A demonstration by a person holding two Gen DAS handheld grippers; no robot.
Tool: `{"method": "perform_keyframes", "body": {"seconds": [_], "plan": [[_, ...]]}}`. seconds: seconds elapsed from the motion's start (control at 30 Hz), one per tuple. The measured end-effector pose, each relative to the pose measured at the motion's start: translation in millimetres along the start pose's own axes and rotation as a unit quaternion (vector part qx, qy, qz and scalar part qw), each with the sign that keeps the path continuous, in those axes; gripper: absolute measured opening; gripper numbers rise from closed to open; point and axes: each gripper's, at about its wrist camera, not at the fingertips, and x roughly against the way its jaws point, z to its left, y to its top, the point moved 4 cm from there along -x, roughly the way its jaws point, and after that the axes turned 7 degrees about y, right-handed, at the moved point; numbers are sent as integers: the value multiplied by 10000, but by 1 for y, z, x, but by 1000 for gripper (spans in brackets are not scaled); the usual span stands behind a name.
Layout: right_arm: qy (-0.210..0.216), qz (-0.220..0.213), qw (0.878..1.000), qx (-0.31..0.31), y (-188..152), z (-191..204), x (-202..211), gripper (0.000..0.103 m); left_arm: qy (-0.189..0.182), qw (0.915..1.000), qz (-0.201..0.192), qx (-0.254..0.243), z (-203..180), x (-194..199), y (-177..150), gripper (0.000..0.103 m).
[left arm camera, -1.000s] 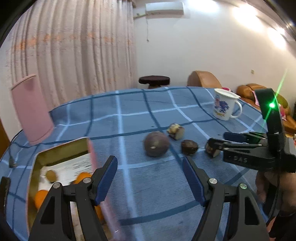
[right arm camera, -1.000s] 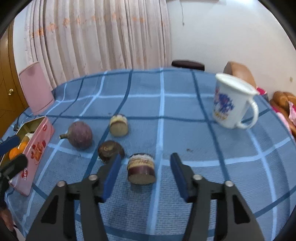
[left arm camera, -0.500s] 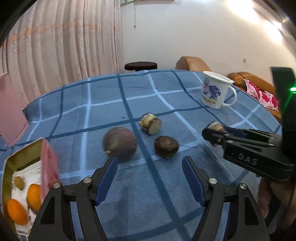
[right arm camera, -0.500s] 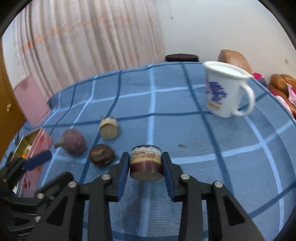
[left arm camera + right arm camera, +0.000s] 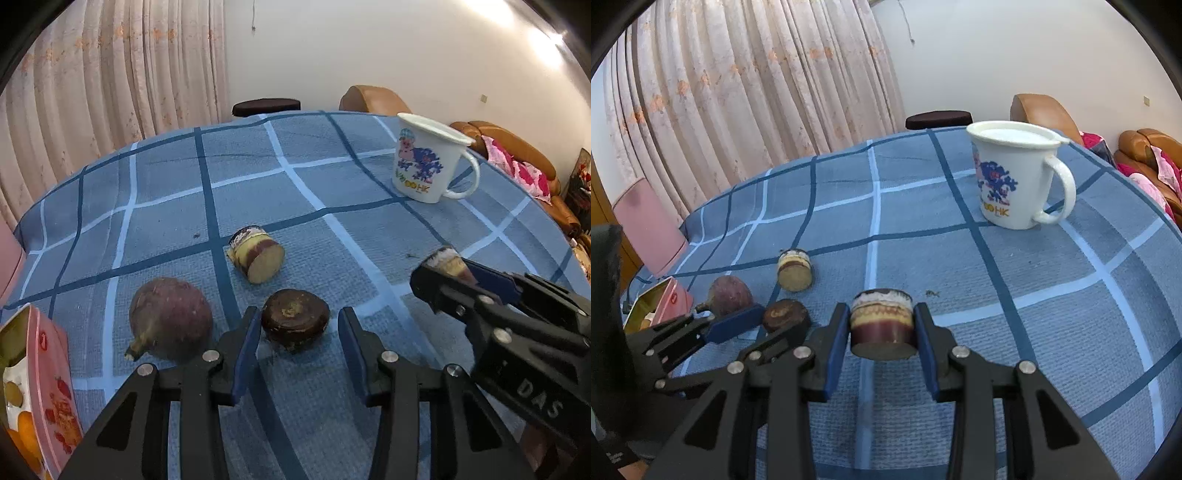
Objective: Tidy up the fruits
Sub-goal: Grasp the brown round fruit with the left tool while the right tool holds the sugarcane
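The right gripper (image 5: 881, 328) now squeezes the short purple-and-yellow cut fruit piece (image 5: 881, 325) on the blue checked tablecloth (image 5: 960, 258); a second ago it sat loose between open jaws. The left gripper (image 5: 297, 332) has moved over to the dark brown round fruit (image 5: 295, 320), and its jaws are closing around it, one pad not touching yet. Both pieces look ready to go to the pink tin box (image 5: 51, 387).

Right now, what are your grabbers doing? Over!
Right hand-held gripper shut on cut stub. Left hand-held gripper closing around dark round fruit, pads not yet touching. Purple fruit close beside, otherwise clear.
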Motion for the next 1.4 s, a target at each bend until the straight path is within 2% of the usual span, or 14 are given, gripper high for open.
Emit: {"method": "perform_keyframes", "body": {"seconds": [0.17, 0.3, 0.43, 0.83, 1.4], "plan": [[31, 160, 9999, 18, -1, 2, -6, 38, 38, 9995, 306, 39, 2, -12, -1, 43], [56, 114, 9999, 42, -1, 3, -4, 38, -55, 9995, 289, 148, 6, -12, -1, 40], [71, 38, 9999, 93, -1, 5, 0, 38, -137, 9996, 57, 247, 8, -2, -1, 40], [165, -407, 9981, 421, -1, 19, 18, 38, 16, 9975, -617, 356, 17, 28, -2, 40], [210, -701, 9949, 690, -1, 30, 29, 38, 156, 9917, -1209, 410, 20, 52, -5, 40]]}}
